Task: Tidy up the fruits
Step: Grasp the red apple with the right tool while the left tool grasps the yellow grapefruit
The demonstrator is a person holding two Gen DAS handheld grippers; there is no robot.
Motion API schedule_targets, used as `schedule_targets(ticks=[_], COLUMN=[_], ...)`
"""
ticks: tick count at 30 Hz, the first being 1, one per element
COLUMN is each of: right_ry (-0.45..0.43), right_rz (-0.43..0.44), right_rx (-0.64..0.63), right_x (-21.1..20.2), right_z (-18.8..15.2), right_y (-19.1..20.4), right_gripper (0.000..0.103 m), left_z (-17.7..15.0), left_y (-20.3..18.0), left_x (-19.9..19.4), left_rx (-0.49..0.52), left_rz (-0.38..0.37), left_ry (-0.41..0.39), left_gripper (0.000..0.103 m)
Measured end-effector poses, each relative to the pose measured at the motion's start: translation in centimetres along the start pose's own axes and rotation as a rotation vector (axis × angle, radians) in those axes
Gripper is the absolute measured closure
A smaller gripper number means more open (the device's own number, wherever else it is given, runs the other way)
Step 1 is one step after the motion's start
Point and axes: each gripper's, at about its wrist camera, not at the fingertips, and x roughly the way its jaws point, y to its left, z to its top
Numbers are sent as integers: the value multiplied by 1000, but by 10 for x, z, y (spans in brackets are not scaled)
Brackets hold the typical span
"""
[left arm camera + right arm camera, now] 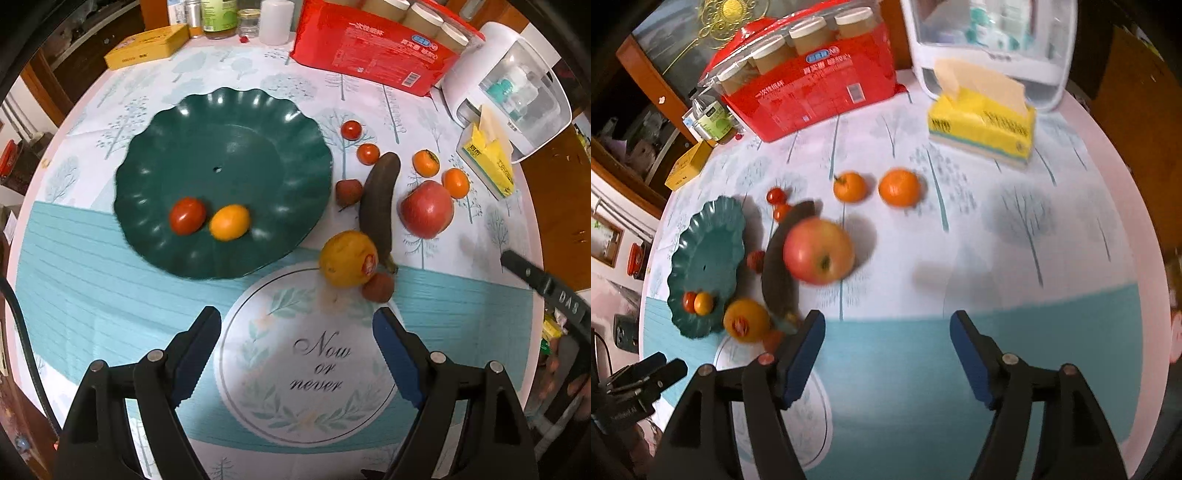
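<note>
A dark green scalloped plate (pixel 225 125) holds a red tomato (pixel 187 215) and a small orange fruit (pixel 229 222). To its right on the cloth lie a dark banana (pixel 378 199), a red apple (pixel 427 209), a yellow fruit with a sticker (pixel 348 263), two cherry tomatoes (pixel 351 130), two lychees (pixel 348 192) and two orange persimmons (pixel 426 163). My left gripper (pixel 297 321) hangs open and empty over the round motif. My right gripper (pixel 888 325) is open and empty, in front of the apple (pixel 819 251), banana (pixel 779 269) and plate (pixel 705 236).
At the table's back stand a red pack of paper cups (pixel 373 48), a yellow tin (pixel 147 46), jars and bottles (pixel 218 16), a white dispenser (pixel 517 85) and a yellow tissue box (pixel 982 125). The right gripper's tip (pixel 535 280) shows at the left wrist view's right edge.
</note>
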Motion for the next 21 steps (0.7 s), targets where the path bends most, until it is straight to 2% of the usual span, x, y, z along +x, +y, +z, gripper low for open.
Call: schedule_targets(ticks=[4,7,9,12,16,21], right_ry=[-25,-60,-82,-97,-136,-127], right_rz=[41,71,128,176,195,248], right_rx=[-79,-147,-172,-182,-171,-102], right_x=[9,18,27,41,55,76], right_z=[27,33,34,35,34,33], right_y=[9,20,26,30,29,24], right_gripper=[31,29,29,27,26,21], left_z=[10,16,17,18,19,24], left_y=[-10,-15,-18,-21,-20,-20], left_x=[11,23,30,41,52,65], left_rx=[2,-7,-9,-18,-55,-76], left_rz=[-4,-29,-40,-91,-156,-166], left_ry=[10,31,40,52,44,42], left_gripper=[20,20,20,20,20,20])
